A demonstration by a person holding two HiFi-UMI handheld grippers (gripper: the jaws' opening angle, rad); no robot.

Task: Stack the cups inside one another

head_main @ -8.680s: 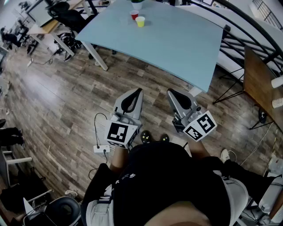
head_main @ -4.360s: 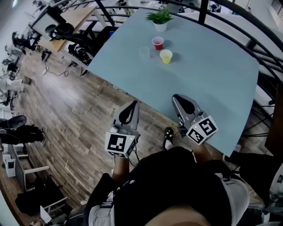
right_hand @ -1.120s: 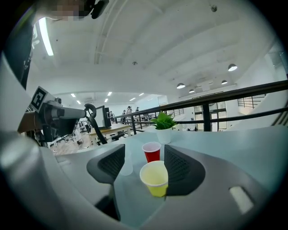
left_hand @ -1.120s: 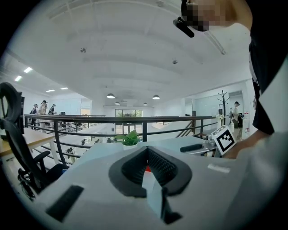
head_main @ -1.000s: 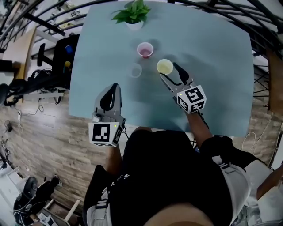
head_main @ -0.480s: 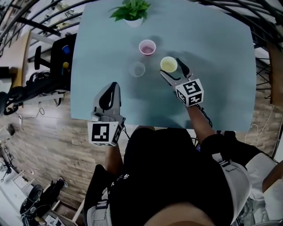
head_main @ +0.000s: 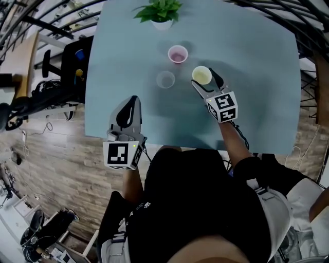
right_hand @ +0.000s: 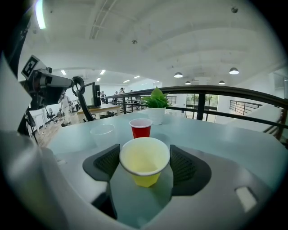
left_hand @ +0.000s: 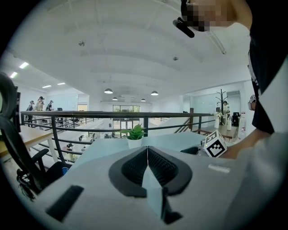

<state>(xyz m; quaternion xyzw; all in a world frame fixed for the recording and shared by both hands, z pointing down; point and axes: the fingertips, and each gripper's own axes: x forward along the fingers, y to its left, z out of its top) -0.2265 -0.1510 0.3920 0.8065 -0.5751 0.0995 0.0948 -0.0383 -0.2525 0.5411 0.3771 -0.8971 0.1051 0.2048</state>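
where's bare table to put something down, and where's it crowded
Bare: the table right of the yellow cup, left of the clear cup, and its near middle. Crowded: far middle, around the plant, red cup and those two cups.

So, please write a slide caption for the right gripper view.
Right gripper, jaws just closing, straddles the yellow cup; red cup, clear cup and plant stand behind.

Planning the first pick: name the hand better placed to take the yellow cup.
Right. The right tongs stand open around the yellow cup, jaws just closing a little, pads not pressing it. The left tongs are shut, back at the table's near edge.
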